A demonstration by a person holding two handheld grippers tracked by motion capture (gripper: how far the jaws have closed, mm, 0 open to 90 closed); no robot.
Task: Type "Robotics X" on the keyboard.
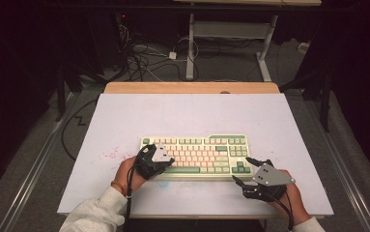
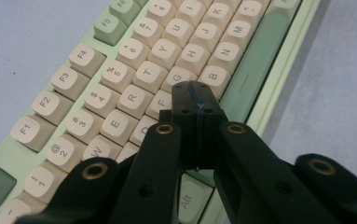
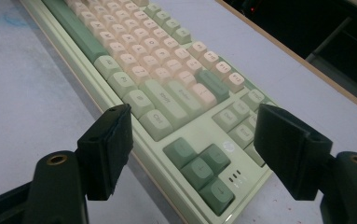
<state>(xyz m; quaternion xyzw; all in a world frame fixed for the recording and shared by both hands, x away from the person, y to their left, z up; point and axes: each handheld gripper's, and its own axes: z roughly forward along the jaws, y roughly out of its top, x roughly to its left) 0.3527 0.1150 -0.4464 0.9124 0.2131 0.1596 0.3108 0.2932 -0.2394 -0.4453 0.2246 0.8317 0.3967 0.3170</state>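
Keyboard (image 1: pixel 195 156), green and cream, lies flat on the white table (image 1: pixel 124 116), nearer the front edge than the back and roughly midway between the left and right edges. Left gripper (image 1: pixel 149 162) stands over the keyboard's left-hand keys; in the left gripper view its jaws are pressed together with nothing between them, the joined tip (image 2: pixel 192 100) poised over the letter keys near F and G. Whether the tip touches a keycap cannot be told. Right gripper (image 1: pixel 245 169) rests off the keyboard's right end, near the table's front right corner, its jaws standing apart and empty, with the arrow keys (image 3: pixel 199 168) seen between them.

Risks, as judged: the closed tip is wider than one keycap's face, so a press could catch a neighbouring key. A slanted push could slide the unclamped keyboard across the smooth table, since the right gripper is not bracing it.
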